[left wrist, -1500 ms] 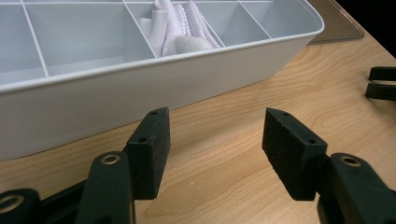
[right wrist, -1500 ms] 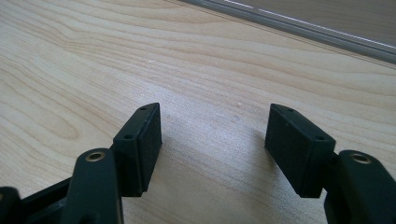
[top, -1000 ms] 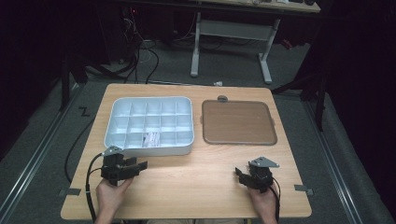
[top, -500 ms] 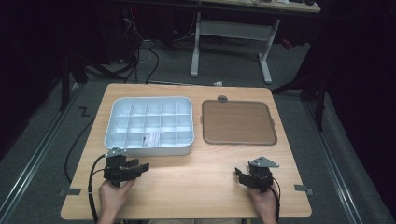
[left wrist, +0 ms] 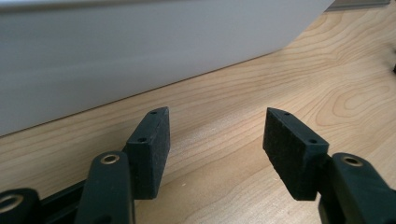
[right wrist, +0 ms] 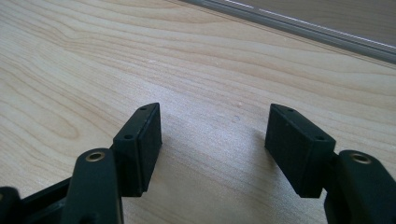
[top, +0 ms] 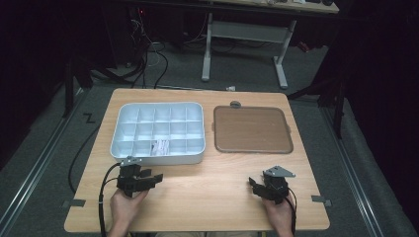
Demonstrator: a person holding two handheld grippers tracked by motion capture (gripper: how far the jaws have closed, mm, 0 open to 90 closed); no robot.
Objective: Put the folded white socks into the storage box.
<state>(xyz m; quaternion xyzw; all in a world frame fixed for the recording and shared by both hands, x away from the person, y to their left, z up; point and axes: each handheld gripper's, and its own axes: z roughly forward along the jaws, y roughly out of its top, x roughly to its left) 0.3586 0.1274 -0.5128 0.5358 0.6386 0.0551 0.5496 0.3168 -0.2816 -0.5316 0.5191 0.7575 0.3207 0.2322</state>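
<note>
Both grippers sit low at the near edge of the wooden table (top: 207,192), one in each hand. The left gripper (top: 148,178) lies just in front of the white compartment tray (top: 126,126), near its front left corner; in the left gripper view its jaws stand wide apart with nothing but bare wood between them, and the tray's white wall (left wrist: 140,51) rises close ahead without touching the pads (a narrow strip of table shows between). The right gripper (top: 256,186) rests over at the right side of the table, well apart from the left one, and its own view tells the same story: jaws spread wide, empty, only wood grain between the pads. Beyond it lies the brown flat tray (top: 251,129), side by side with the white one. One front compartment of the white tray holds some small pale pieces (top: 160,146), too small to make out.
</note>
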